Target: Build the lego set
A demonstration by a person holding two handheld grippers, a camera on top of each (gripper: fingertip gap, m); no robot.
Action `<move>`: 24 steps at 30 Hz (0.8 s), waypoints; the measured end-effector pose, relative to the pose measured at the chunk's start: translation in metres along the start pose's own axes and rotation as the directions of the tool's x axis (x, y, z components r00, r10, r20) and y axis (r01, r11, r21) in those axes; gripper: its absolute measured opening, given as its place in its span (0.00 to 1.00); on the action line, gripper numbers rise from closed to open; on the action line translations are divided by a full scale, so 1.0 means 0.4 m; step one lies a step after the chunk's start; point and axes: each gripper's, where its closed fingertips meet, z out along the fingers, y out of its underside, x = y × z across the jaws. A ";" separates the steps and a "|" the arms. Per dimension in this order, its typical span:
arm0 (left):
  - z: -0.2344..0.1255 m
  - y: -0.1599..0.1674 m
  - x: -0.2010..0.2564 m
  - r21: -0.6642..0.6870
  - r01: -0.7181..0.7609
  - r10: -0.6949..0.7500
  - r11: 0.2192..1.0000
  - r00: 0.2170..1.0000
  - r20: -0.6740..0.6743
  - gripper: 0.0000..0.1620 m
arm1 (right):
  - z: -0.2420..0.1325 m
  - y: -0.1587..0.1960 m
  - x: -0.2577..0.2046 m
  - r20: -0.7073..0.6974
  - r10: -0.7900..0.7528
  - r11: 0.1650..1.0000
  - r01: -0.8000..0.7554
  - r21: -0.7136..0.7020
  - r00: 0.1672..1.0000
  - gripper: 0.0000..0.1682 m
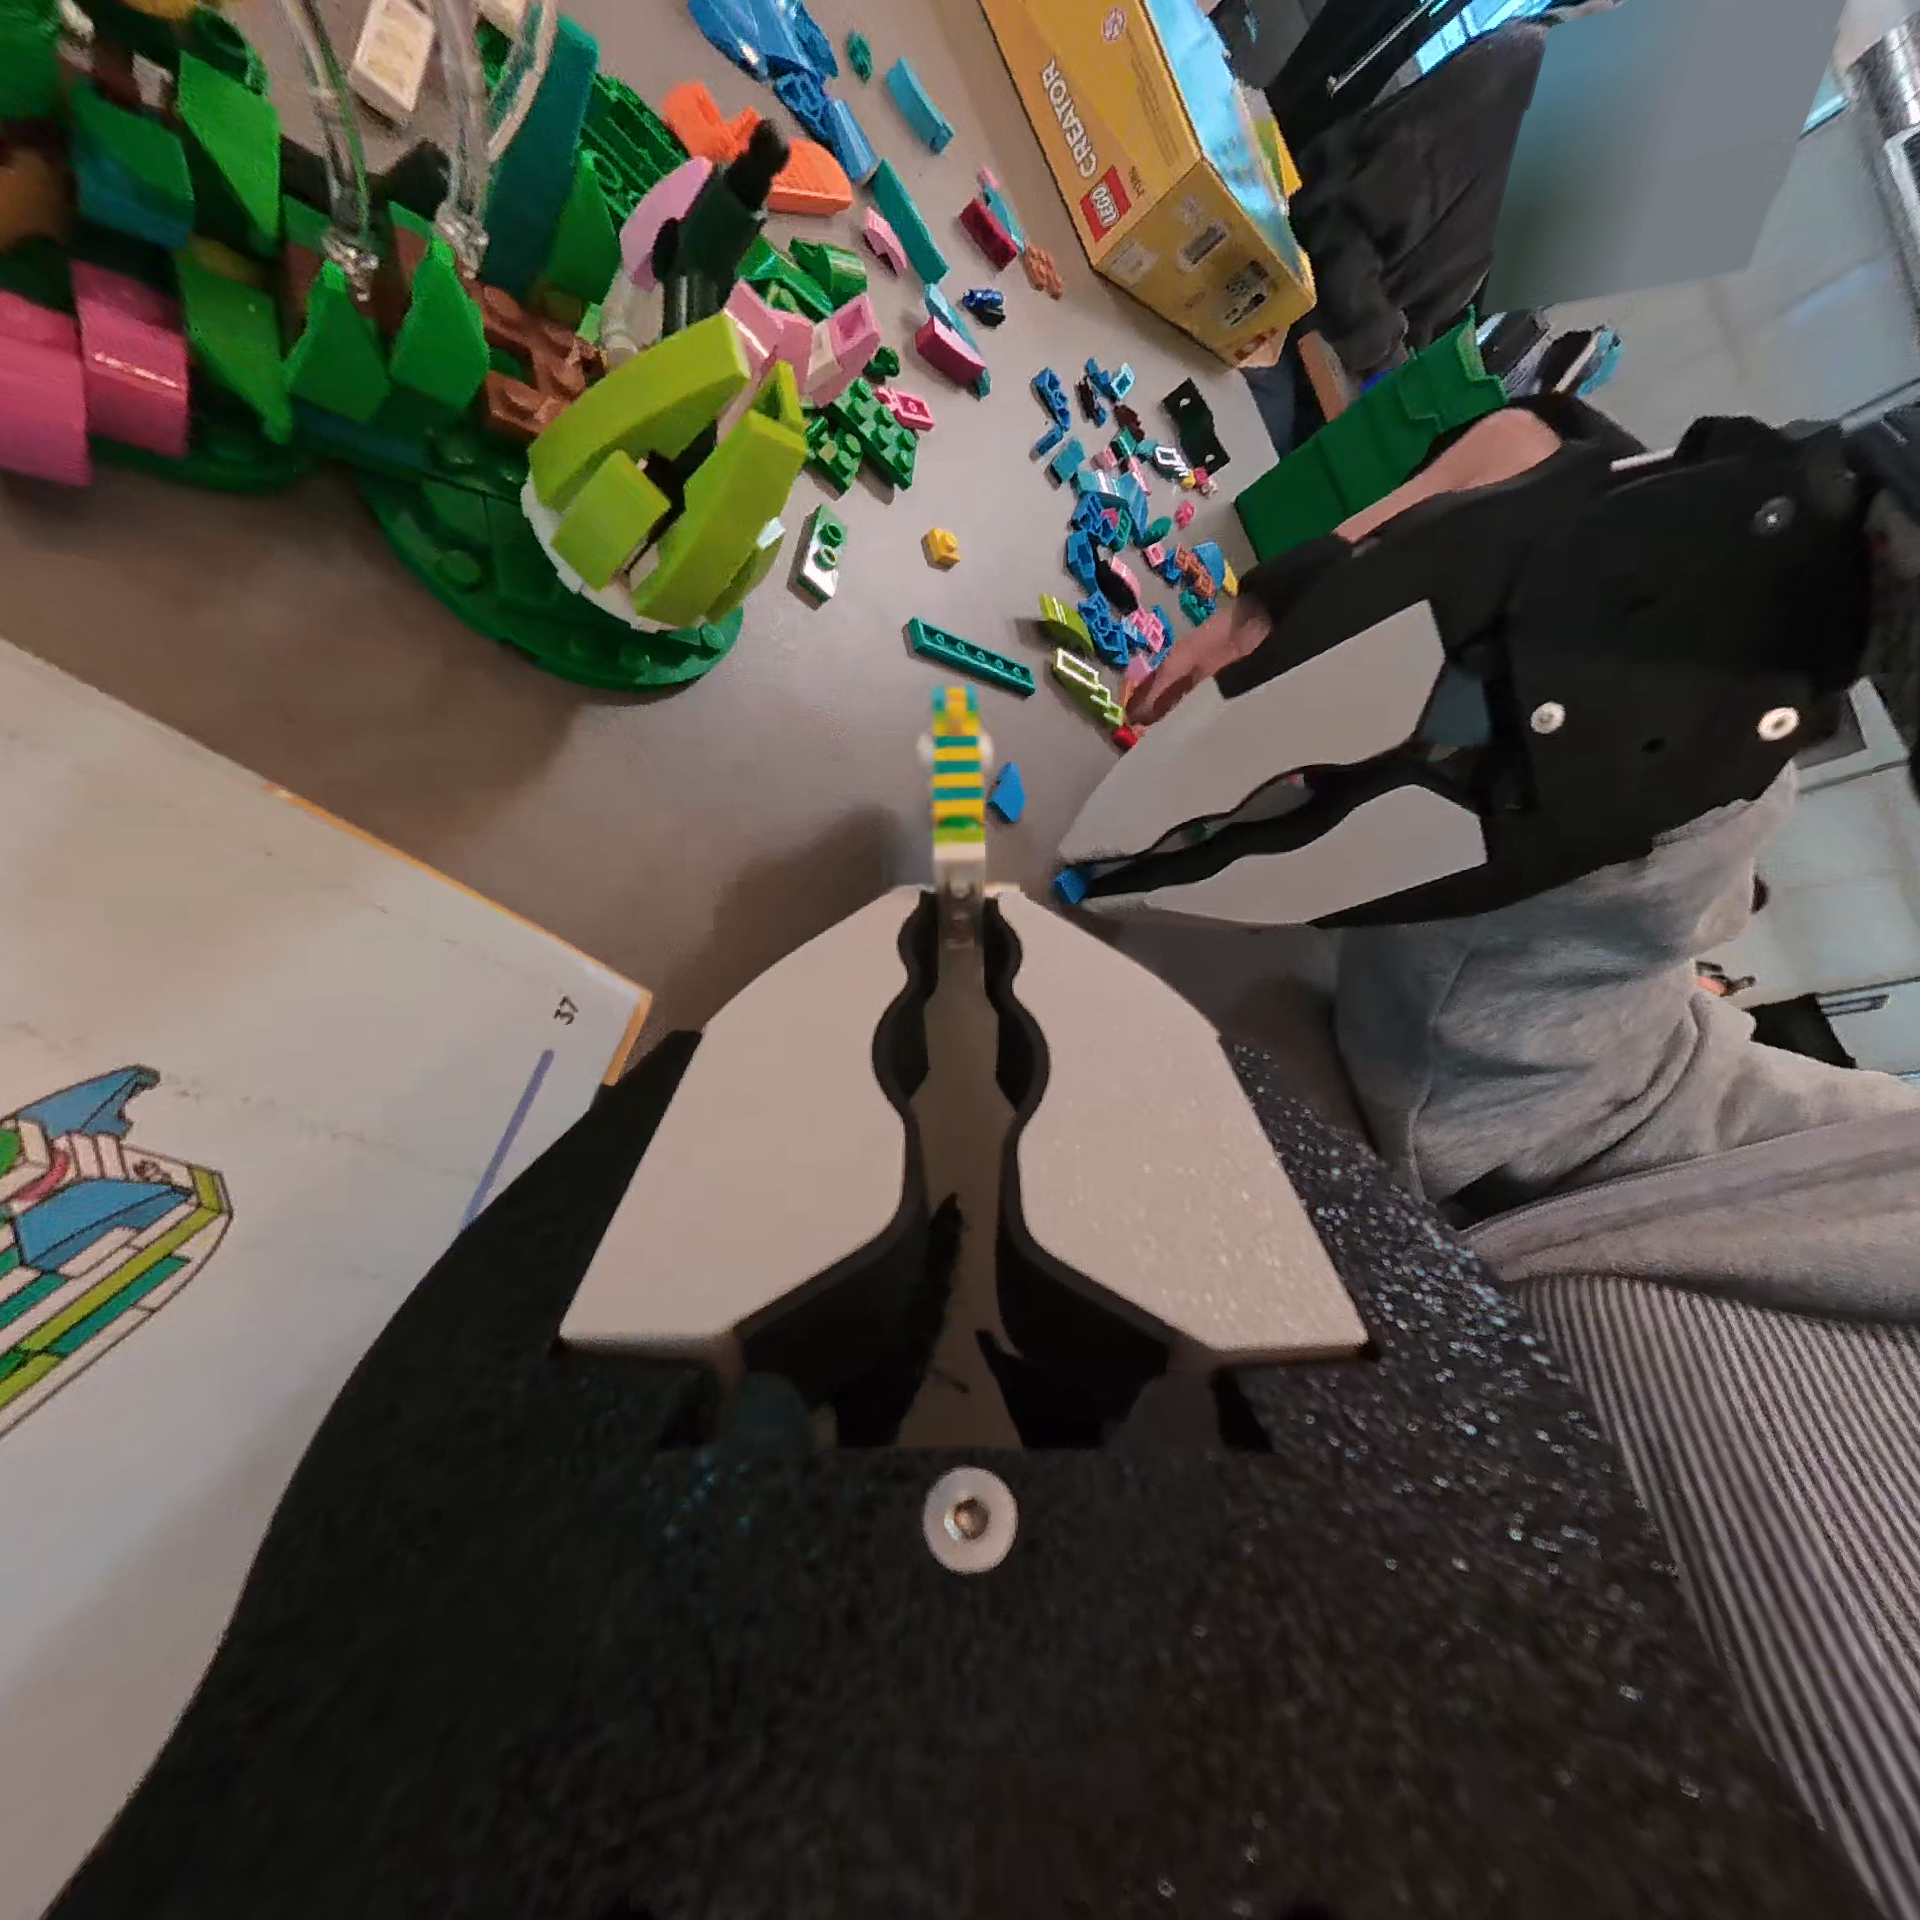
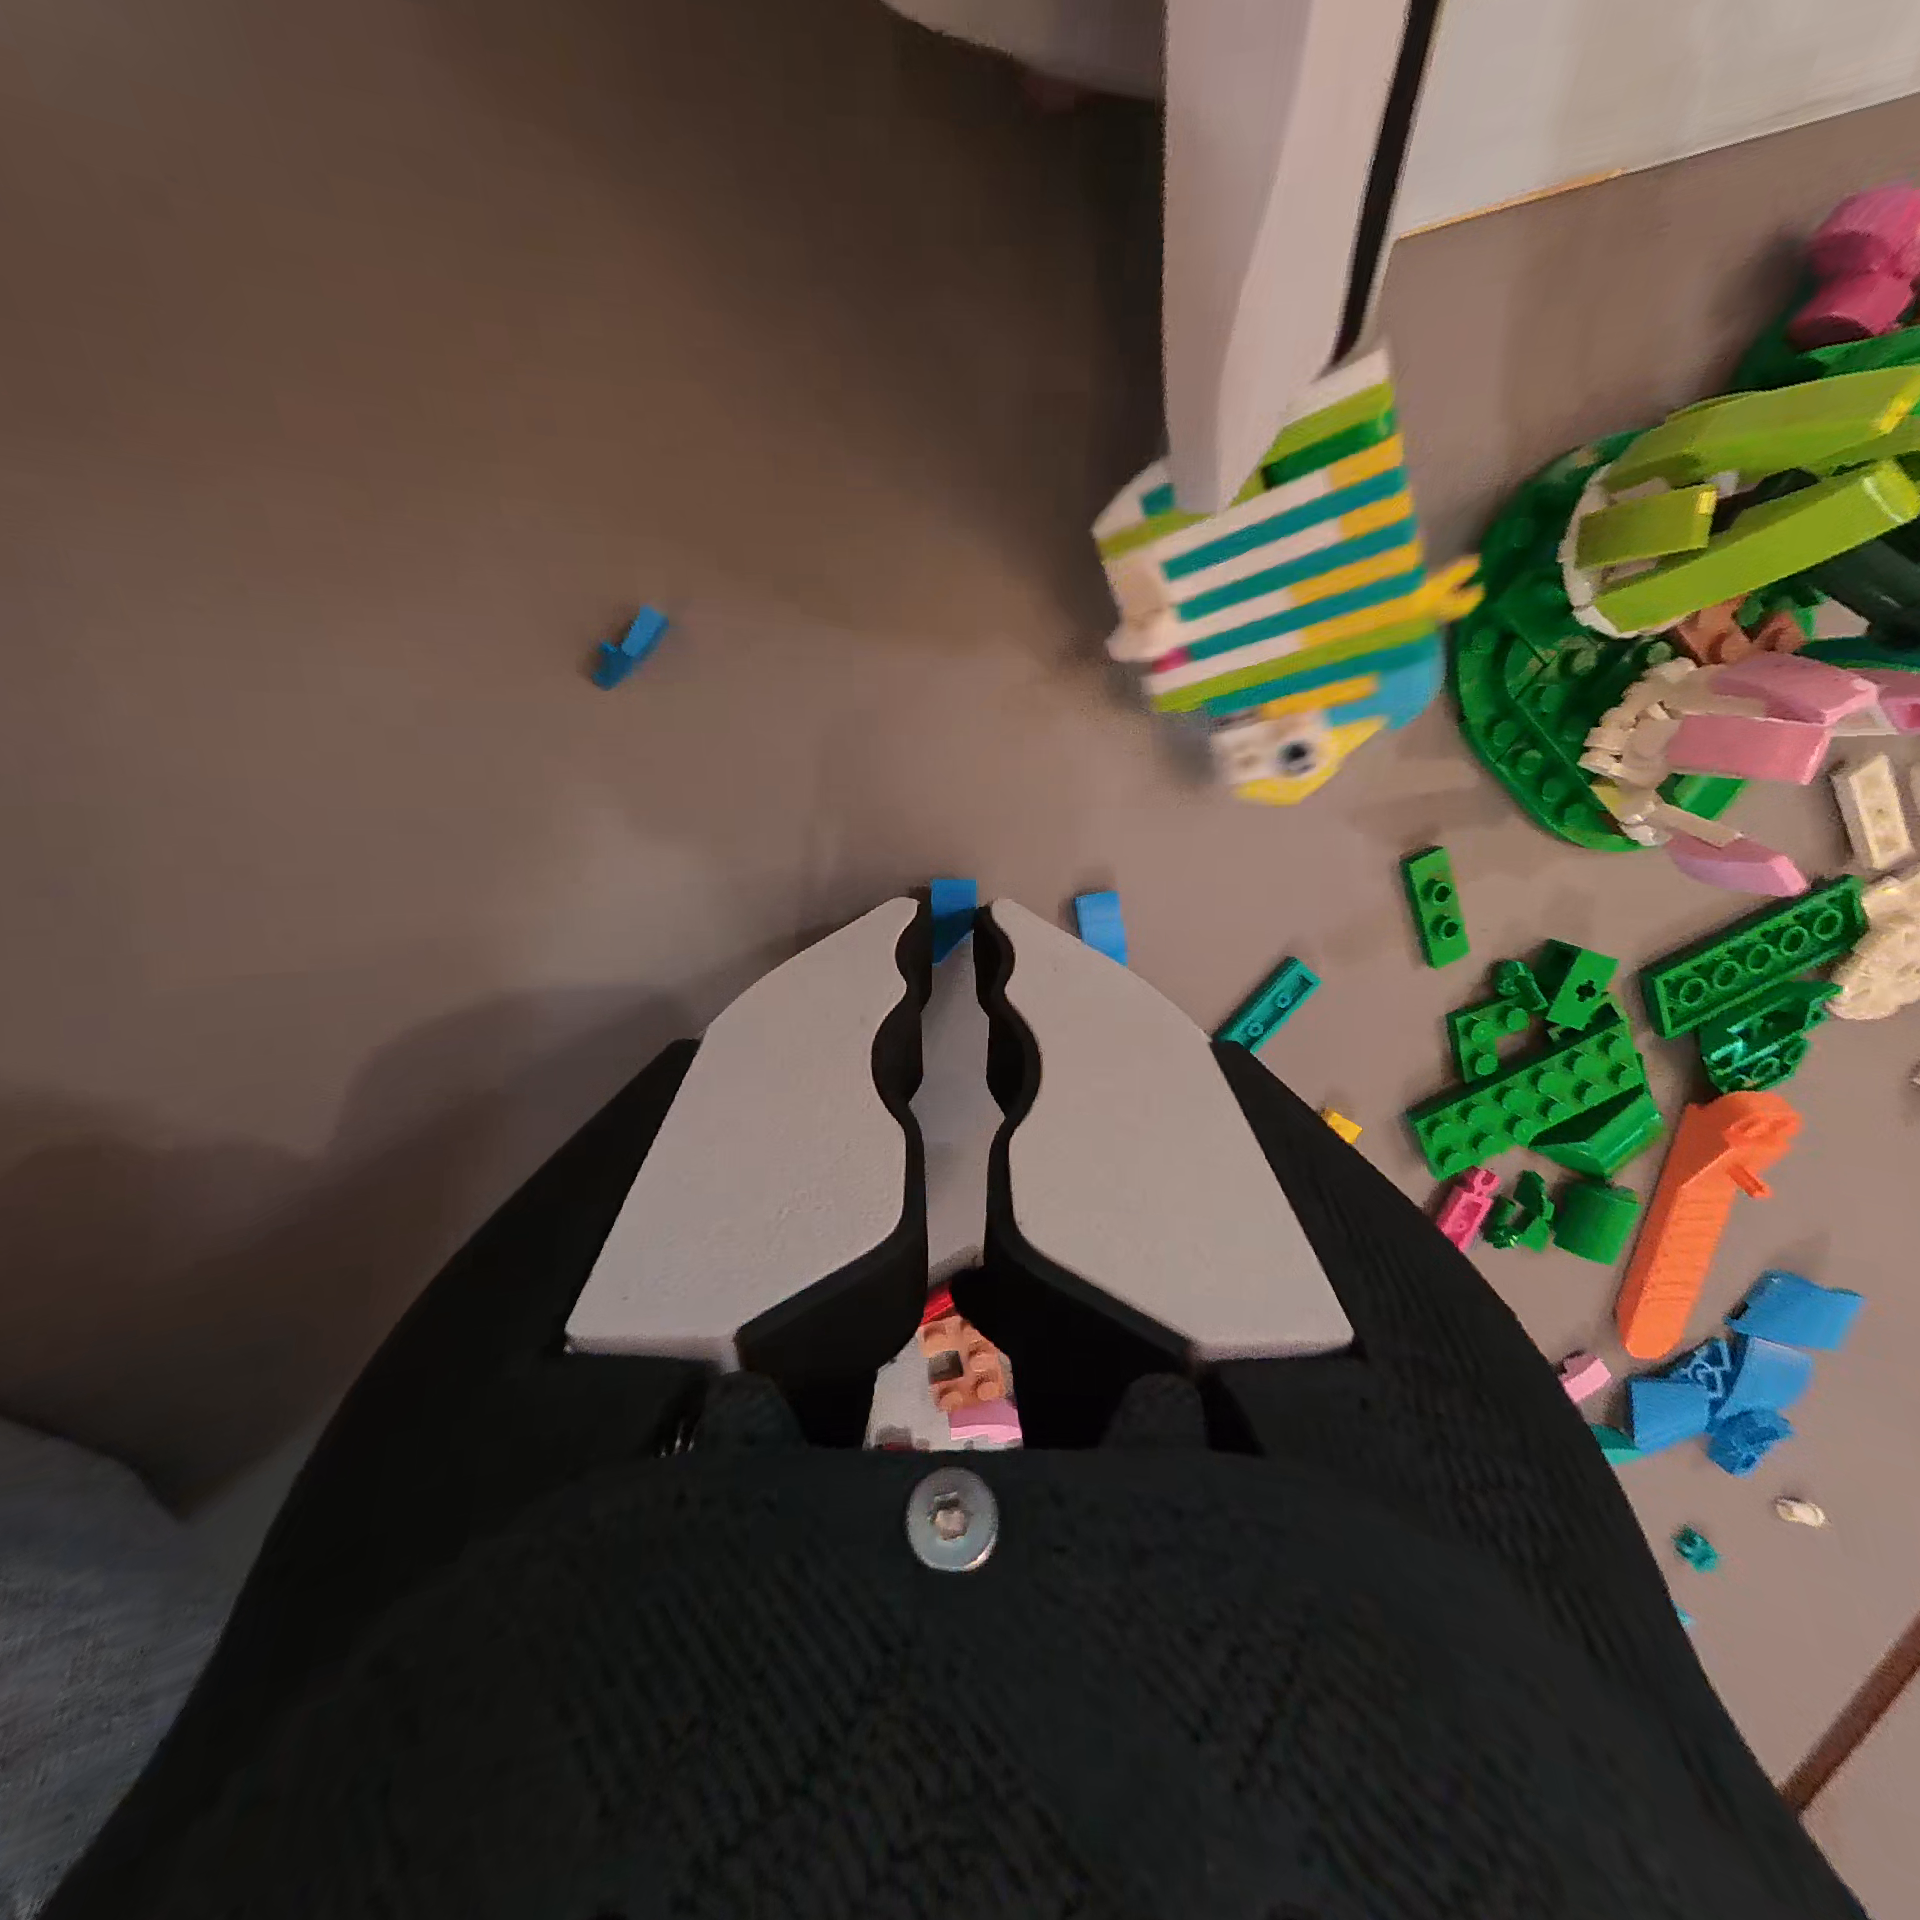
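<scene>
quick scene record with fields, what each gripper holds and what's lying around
left gripper: shut on striped lego fish, held above the floor
right gripper: shut on small blue brick
surface: grey floor
finished build: green plant model with lime leaves, beyond the fish
loose parts: green plates, orange piece, blue pieces
paper: instruction booklet, open, left of left gripper
box: yellow lego box, far side

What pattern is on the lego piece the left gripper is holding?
Stripes of teal, white, yellow and lime on the striped fish, clearest in the right wrist view.
</scene>
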 end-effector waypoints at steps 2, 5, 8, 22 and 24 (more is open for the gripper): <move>-0.004 -0.004 0.009 0.027 -0.049 0.049 0.998 0.999 0.003 0.05 | -0.013 -0.008 0.019 -0.023 0.054 0.998 -0.053 0.046 0.998 0.04; -0.019 -0.026 0.033 0.118 -0.138 0.140 0.983 0.990 -0.009 0.05 | -0.041 -0.023 0.033 -0.007 0.129 0.980 -0.127 0.153 0.992 0.04; -0.041 -0.063 0.069 0.265 -0.181 0.203 0.947 0.978 -0.056 0.05 | -0.070 -0.028 0.047 0.003 0.186 0.956 -0.181 0.232 0.983 0.04; -0.083 -0.081 0.096 0.295 -0.580 0.541 0.759 0.815 0.209 0.05 | 0.001 -0.027 -0.007 0.082 0.033 0.988 -0.045 0.149 0.996 0.04; -0.088 -0.084 0.098 0.316 -0.581 0.539 0.750 0.814 0.216 0.05 | 0.009 -0.020 -0.006 0.069 0.020 0.992 -0.028 0.121 0.997 0.04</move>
